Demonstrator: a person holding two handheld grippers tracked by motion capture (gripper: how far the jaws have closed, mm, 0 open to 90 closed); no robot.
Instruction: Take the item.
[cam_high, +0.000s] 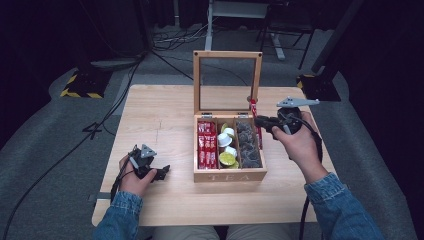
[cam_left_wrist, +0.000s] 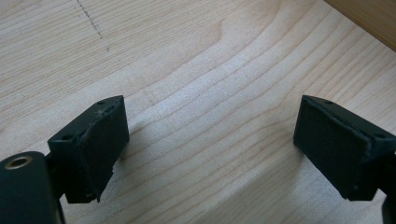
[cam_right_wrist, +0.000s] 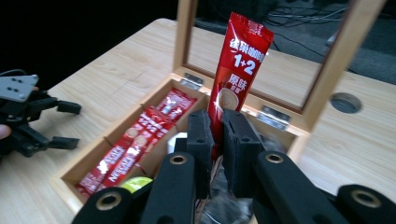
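Red glossy instant-coffee sachet (cam_right_wrist: 238, 70), long and slim with white print and a cup picture, stands upright, pinched at its lower end by the right tool (cam_right_wrist: 217, 135) above the open wooden tea box (cam_high: 230, 175) with its glass lid raised. Left tool (cam_left_wrist: 212, 140) rests with jaws wide over the pale wooden tabletop (cam_high: 160, 115), holding nothing.

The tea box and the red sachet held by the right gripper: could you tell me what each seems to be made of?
Tea box: pale wood with visible grain, matte; its raised lid frames a clear pane, glass or plastic. Red sachet: glossy printed foil or plastic film, judging by its sheen and crimped top, pinched in the right gripper.
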